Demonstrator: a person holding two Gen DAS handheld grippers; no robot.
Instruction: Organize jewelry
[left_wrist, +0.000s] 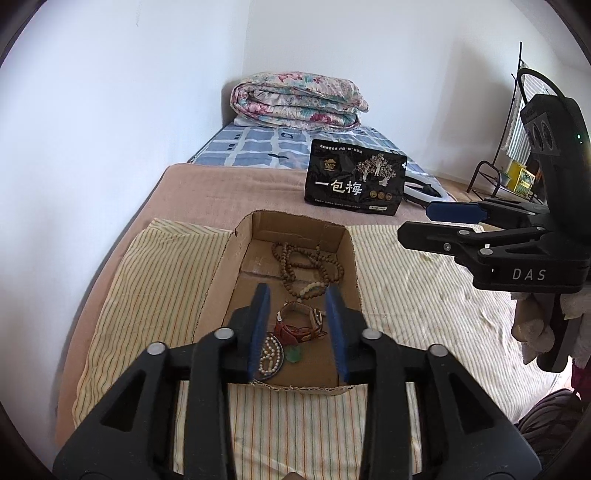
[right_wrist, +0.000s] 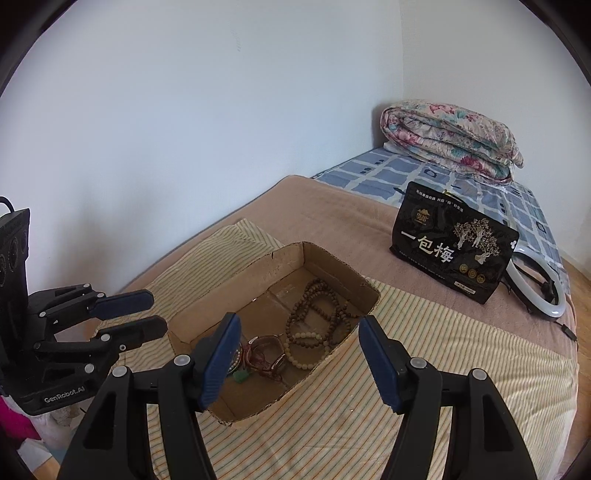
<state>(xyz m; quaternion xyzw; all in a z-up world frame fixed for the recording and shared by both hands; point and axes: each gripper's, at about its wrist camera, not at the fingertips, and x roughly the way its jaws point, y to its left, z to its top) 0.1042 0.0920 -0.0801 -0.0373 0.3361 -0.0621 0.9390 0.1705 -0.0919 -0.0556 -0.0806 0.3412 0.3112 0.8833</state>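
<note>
Cardboard box (left_wrist: 343, 258) holds beads (left_wrist: 308, 264); my left gripper (left_wrist: 298, 325) gapes above it, right gripper (right_wrist: 300, 356) spread wide at three o'clock.

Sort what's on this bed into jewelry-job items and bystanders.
Job:
shallow brown cardboard box
long dark wooden bead strand
pale bead bracelet
white pearl strand
brown leather strap watch

Bystanders:
black snack pouch
folded floral quilt
white ring light

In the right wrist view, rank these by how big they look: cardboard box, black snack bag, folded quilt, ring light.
1. cardboard box
2. folded quilt and black snack bag: alike, and the quilt lies farther away, so unranked
3. ring light
</note>
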